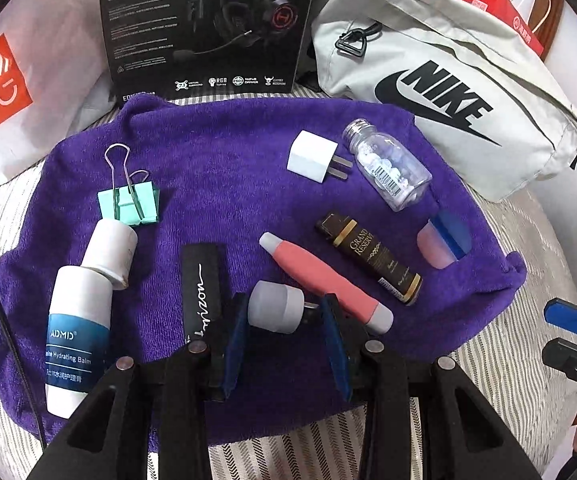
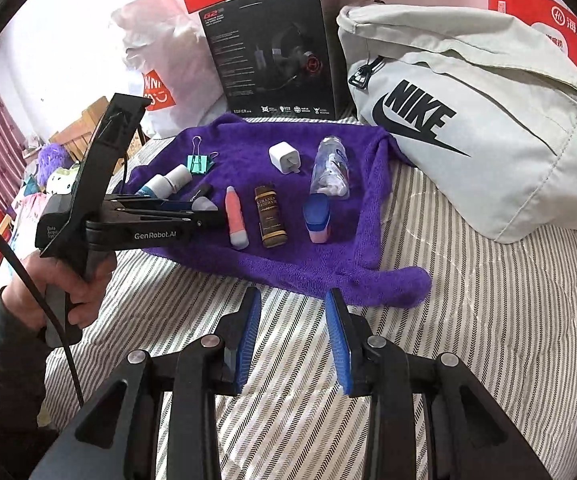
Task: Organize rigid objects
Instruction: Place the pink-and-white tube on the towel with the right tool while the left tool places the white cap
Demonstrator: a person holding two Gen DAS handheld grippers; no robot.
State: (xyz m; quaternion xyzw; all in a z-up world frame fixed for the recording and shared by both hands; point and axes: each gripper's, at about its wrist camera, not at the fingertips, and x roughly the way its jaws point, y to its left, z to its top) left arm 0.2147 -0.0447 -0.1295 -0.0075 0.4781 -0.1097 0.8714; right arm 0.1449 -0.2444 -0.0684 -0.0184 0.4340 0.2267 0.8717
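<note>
Small objects lie on a purple towel [image 1: 216, 184]: a green binder clip [image 1: 130, 202], a white charger plug [image 1: 313, 157], a clear pill bottle [image 1: 388, 166], a pink pen-like stick [image 1: 324, 280], a brown Grand Reserve tube [image 1: 370, 262], a pink and blue eraser [image 1: 444, 240], a black case [image 1: 202, 288], a white ADMD balm bottle [image 1: 78, 332] and a small white bottle [image 1: 110, 252]. My left gripper [image 1: 284, 322] is open around a grey-white cap-like piece [image 1: 274, 312]; contact is unclear. My right gripper [image 2: 294, 344] is open and empty over the striped bedding, short of the towel [image 2: 288, 248].
A black headset box [image 1: 208, 28], a grey Nike bag [image 1: 448, 80], a white Miniso bag [image 1: 16, 92] and red bags [image 2: 548, 28] stand behind the towel. Striped bedding [image 2: 468, 320] surrounds it. The left gripper shows in the right wrist view [image 2: 208, 208].
</note>
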